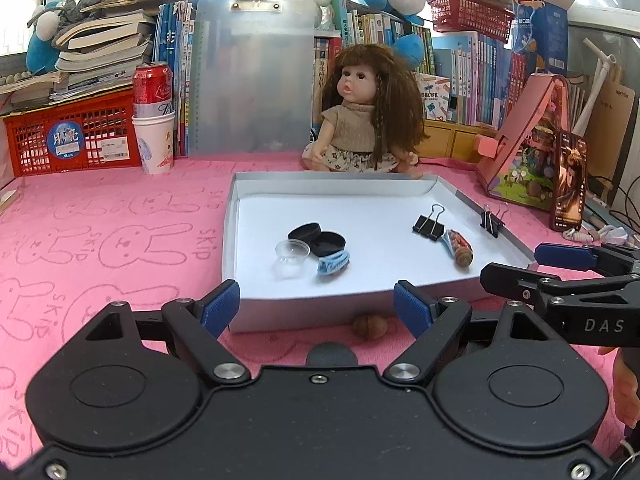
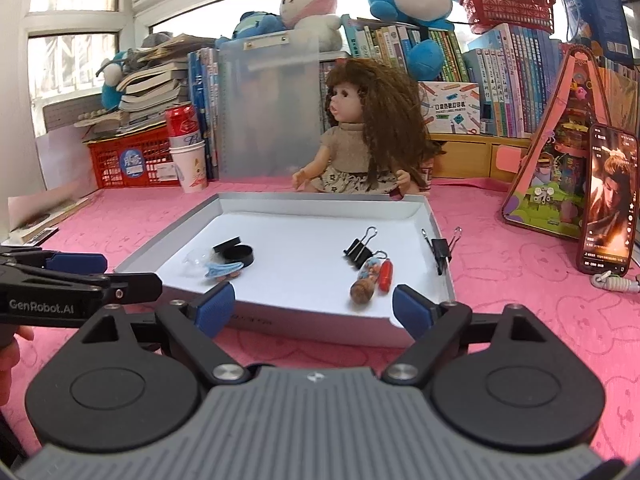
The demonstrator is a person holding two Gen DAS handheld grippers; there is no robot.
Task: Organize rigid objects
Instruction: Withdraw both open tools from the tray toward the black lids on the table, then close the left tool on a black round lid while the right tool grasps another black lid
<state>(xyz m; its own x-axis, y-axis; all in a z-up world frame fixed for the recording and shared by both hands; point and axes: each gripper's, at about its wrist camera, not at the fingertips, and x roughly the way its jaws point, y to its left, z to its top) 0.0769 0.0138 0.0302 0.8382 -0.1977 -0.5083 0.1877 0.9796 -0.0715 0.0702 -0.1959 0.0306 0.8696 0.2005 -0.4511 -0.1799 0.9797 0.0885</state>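
Observation:
A shallow white box lid (image 1: pixel 236 240) (image 2: pixel 416 216) lies on the pink cloth. Inside it are two black round caps (image 1: pixel 316 238) (image 2: pixel 236 254), a clear cup (image 1: pixel 292 256), a blue hair clip (image 1: pixel 334 263) (image 2: pixel 224 269), a black binder clip (image 1: pixel 429 226) (image 2: pixel 358 250) and a small keychain figure (image 1: pixel 460 248) (image 2: pixel 366 282). A second binder clip (image 1: pixel 491 222) (image 2: pixel 440 250) grips the lid's right wall. A walnut (image 1: pixel 370 326) lies on the cloth just before the lid. My left gripper (image 1: pixel 318 306) is open and empty, the walnut just ahead between its fingers. My right gripper (image 2: pixel 314 306) is open and empty at the lid's near edge.
A doll (image 1: pixel 360 120) (image 2: pixel 360 136) sits behind the lid. A red crate (image 1: pixel 76 136), paper cups with a can (image 1: pixel 154 120), a clear board (image 1: pixel 252 80), books and plush toys line the back. A phone (image 2: pixel 610 200) and pink toy house (image 2: pixel 560 160) stand right.

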